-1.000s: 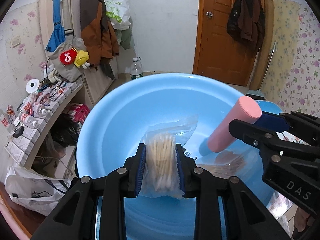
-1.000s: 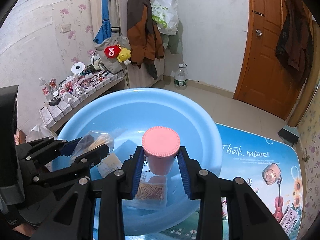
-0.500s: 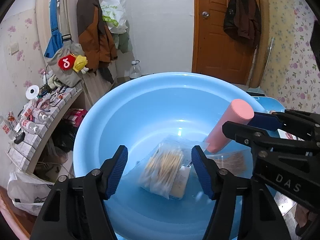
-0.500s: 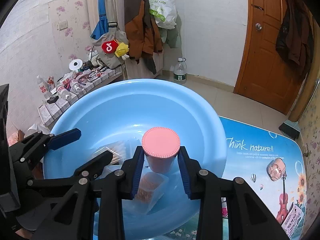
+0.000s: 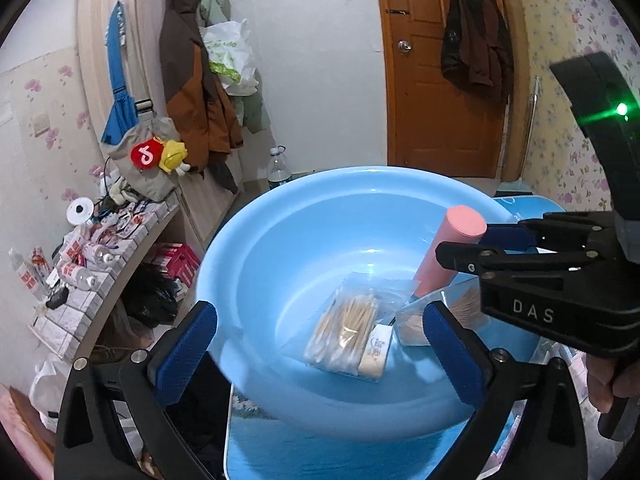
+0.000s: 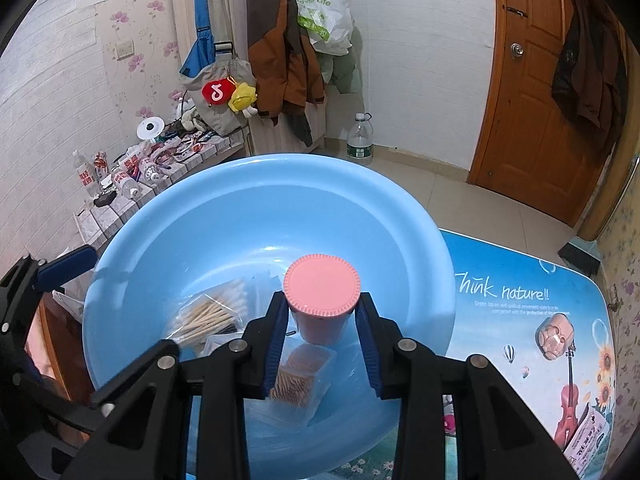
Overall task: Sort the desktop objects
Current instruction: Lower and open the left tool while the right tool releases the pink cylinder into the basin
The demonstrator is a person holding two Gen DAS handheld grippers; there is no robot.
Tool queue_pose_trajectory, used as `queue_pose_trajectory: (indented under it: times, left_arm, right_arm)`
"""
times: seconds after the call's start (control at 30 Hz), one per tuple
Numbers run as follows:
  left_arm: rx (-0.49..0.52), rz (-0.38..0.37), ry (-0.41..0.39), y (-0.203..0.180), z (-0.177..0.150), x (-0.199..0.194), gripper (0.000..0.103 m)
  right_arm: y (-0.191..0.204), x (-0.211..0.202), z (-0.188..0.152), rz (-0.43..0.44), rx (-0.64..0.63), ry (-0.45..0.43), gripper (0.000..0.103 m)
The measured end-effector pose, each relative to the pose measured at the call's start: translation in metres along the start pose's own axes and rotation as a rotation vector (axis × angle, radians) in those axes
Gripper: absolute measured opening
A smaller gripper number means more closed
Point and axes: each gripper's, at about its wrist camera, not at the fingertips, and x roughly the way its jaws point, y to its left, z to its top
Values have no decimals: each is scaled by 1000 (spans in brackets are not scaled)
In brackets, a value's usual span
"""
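Two grippers: my left gripper [image 5: 320, 350] fingers are opening, swab bag [image 5: 344, 332] lying free in the basin [image 5: 280, 240]; right gripper [image 6: 322, 344] fingers clamp the pink jar [image 6: 321, 292] above the desk [image 6: 520, 320].

Light-blue basin [image 5: 256, 240]; pink canister [image 6: 322, 300]; floral wallpaper [image 6: 132, 36]; blue tong pads [image 5: 186, 354].

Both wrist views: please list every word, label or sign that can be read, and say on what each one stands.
"Think nature!!" on the blue table mat.
"DAS" on the black body of the right tongs.
A white note-shaped logo on the red plush charm.
Green print on the white plastic bag: too blurred.
Cotton swab bag label: too small.
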Motion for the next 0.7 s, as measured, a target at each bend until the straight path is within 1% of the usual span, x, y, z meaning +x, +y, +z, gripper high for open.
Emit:
queue_pose_trajectory:
  times: [0.07, 0.23, 0.3, 0.33, 0.37, 0.7]
  left_arm:
    - [-15, -3, 4, 4, 0, 0, 103]
    - [-16, 1, 0, 5, 1, -2, 103]
    - [-16, 0, -4, 5, 2, -3, 103]
    - [-14, 1, -4, 5, 2, -3, 103]
    - [-13, 2, -3, 4, 2, -3, 103]
    - [-19, 1, 0, 4, 0, -6, 103]
  right_arm:
    - [0, -2, 0, 0, 2, 1, 36]
    - [4, -2, -1, -2, -2, 8, 36]
    - [1, -4, -1, -29, 12, 5, 41]
    - [1, -5, -1, -31, 17, 2, 50]
    - [0, -6, 0, -30, 19, 0, 54]
    - [6, -17, -8, -17, -15, -12, 56]
